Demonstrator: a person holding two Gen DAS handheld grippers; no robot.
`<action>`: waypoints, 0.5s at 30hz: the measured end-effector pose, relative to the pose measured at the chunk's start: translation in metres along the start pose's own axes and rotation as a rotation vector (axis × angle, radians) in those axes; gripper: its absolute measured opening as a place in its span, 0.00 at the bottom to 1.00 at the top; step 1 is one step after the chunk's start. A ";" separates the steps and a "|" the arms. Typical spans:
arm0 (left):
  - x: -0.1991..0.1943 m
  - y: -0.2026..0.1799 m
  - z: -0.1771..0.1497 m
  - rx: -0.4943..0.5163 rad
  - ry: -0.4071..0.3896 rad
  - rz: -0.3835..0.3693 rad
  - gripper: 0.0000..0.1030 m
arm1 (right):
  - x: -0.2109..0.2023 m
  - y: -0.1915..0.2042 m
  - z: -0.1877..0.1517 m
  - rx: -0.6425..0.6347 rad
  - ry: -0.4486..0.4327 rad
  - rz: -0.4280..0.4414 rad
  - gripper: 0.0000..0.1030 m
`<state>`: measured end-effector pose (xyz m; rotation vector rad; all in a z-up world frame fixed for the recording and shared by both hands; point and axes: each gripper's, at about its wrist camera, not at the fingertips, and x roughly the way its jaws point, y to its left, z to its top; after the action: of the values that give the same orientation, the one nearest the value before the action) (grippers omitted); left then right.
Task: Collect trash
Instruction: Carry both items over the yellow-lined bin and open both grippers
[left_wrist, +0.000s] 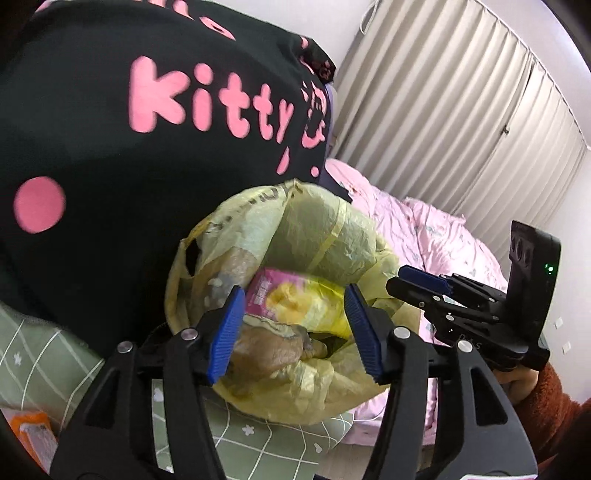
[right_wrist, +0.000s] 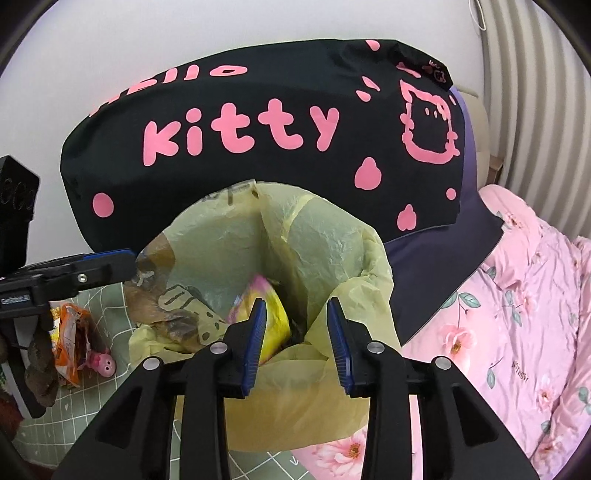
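A yellow translucent plastic bag (left_wrist: 295, 236) lies on the bed with its mouth gaping toward me. Inside it are a pink and yellow wrapper (left_wrist: 291, 295) and brownish crumpled trash (left_wrist: 269, 350). My left gripper (left_wrist: 291, 332) hovers open at the bag's near rim, its blue pads wide apart and touching nothing. My right gripper (right_wrist: 297, 343) is open too, with a fold of the bag (right_wrist: 317, 236) rim lying loosely between the pads. The same wrapper (right_wrist: 273, 310) shows just past its left pad. Each gripper appears in the other's view: the right gripper (left_wrist: 402, 280) and the left gripper (right_wrist: 129, 262).
A black pillow (right_wrist: 258, 110) with pink lettering stands right behind the bag. A pink floral quilt (right_wrist: 517, 314) spreads to the right, a green checked sheet (left_wrist: 44, 354) to the left. An orange snack wrapper (right_wrist: 70, 339) and a pink pig toy (right_wrist: 103, 363) lie at the left. Pleated curtains (left_wrist: 461, 110) hang behind.
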<state>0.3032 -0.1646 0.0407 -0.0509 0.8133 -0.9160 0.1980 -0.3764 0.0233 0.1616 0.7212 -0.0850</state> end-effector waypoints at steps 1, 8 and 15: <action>-0.006 0.001 -0.003 -0.006 -0.012 0.007 0.52 | -0.001 0.002 0.000 -0.003 -0.004 -0.005 0.33; -0.051 0.019 -0.026 -0.048 -0.118 0.141 0.52 | -0.012 0.025 0.004 -0.048 -0.052 -0.012 0.36; -0.107 0.058 -0.066 -0.123 -0.213 0.335 0.52 | -0.015 0.065 0.008 -0.089 -0.106 0.066 0.42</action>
<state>0.2643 -0.0321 0.0371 -0.1140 0.6543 -0.5338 0.2003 -0.3138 0.0471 0.0949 0.6121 0.0019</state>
